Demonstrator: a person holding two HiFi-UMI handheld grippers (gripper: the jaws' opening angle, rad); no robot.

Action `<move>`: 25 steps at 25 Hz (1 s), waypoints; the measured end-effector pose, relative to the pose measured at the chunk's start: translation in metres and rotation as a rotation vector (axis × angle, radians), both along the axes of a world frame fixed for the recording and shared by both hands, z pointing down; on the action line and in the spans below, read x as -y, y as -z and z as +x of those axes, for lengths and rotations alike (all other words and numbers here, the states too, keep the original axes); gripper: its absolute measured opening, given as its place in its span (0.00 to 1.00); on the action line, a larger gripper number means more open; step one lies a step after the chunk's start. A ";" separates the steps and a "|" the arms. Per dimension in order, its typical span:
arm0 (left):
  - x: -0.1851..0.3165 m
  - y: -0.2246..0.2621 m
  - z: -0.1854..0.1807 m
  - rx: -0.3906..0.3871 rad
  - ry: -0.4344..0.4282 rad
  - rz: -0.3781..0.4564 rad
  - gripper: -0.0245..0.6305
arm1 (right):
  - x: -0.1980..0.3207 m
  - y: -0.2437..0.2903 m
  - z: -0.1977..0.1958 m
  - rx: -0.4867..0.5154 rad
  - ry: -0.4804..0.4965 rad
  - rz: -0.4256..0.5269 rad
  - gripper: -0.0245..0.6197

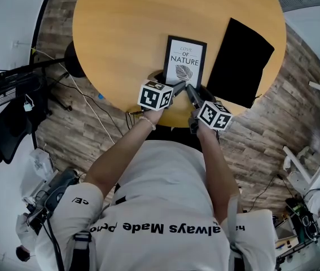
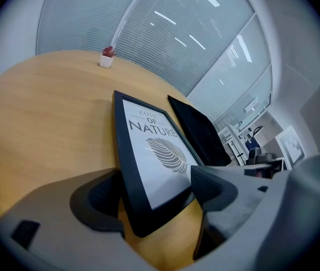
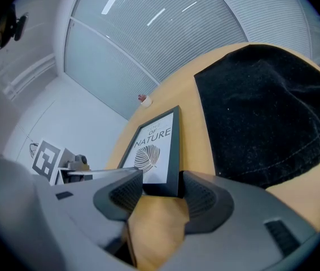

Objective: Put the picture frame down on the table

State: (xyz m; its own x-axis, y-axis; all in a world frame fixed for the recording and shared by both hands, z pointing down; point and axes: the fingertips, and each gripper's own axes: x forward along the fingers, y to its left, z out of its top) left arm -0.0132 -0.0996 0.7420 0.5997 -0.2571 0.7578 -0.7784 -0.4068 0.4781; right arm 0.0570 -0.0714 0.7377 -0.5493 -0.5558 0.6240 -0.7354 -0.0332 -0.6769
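My left gripper [image 2: 155,188] is open, with its jaws either side of the picture frame's [image 1: 185,61] near left corner. My right gripper [image 3: 162,192] is open too, around the near right corner. The frame lies face up by the table's [image 1: 120,33] near edge, with a black cloth [image 1: 241,61] just beside it on the right.

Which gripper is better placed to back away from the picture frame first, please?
Probably the right. The right gripper has open jaws that only flank the picture frame at its near corner, by their tips, whereas that frame's other corner reaches deep between the left gripper's open jaws.
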 end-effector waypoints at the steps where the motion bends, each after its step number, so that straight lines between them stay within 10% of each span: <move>1: 0.000 0.000 0.000 0.004 -0.001 0.000 0.56 | 0.000 0.000 0.000 -0.004 0.002 0.000 0.39; 25: -0.001 -0.008 -0.006 0.095 -0.050 0.036 0.57 | -0.002 -0.006 -0.002 -0.074 0.040 0.014 0.39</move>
State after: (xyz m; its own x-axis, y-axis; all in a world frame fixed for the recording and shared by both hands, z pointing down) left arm -0.0189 -0.0984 0.7505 0.5387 -0.2569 0.8024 -0.7976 -0.4623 0.3875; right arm 0.0550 -0.0693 0.7438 -0.5240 -0.5429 0.6563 -0.7841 0.0065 -0.6206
